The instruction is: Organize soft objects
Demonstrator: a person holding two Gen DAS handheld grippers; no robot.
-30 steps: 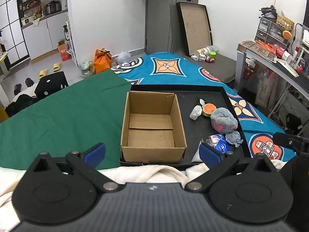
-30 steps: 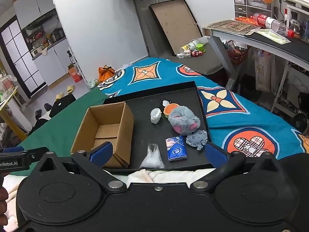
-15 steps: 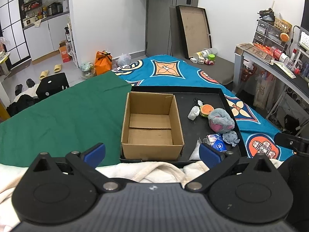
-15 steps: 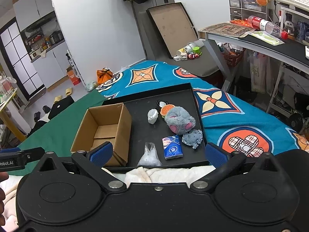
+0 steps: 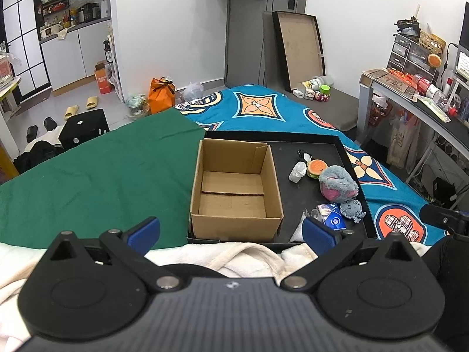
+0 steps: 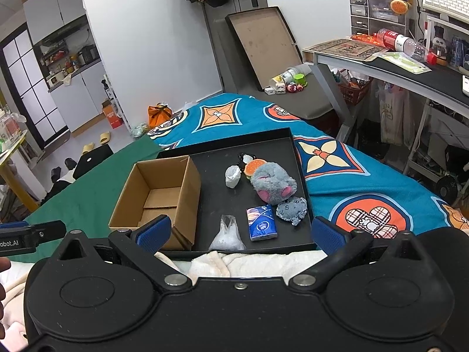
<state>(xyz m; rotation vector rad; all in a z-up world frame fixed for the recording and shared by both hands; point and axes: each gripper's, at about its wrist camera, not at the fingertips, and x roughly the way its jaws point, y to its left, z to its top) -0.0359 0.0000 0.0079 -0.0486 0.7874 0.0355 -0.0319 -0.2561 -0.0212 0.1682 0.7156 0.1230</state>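
Note:
An empty cardboard box [image 5: 234,190] [image 6: 159,202] stands in the left part of a black tray [image 5: 310,149] [image 6: 222,193] on the bed. Beside it lie a grey-pink plush [image 6: 274,183] [image 5: 337,183], a small grey plush [image 6: 293,208], a burger toy [image 6: 255,166], a white wad [image 6: 233,176], a blue tissue pack [image 6: 261,222] and a clear bag [image 6: 227,233]. My left gripper [image 5: 231,231] is open and empty, near the tray's front edge. My right gripper [image 6: 239,231] is open and empty, also short of the tray.
A cream towel [image 5: 234,258] lies in front of the tray. The bed has a green cover [image 5: 88,176] on the left and a blue patterned one [image 6: 351,182] on the right. A desk [image 6: 395,67] stands at the right.
Both grippers have drawn back and risen a little, so the tray and box look smaller and farther. Nothing on the tray has moved.

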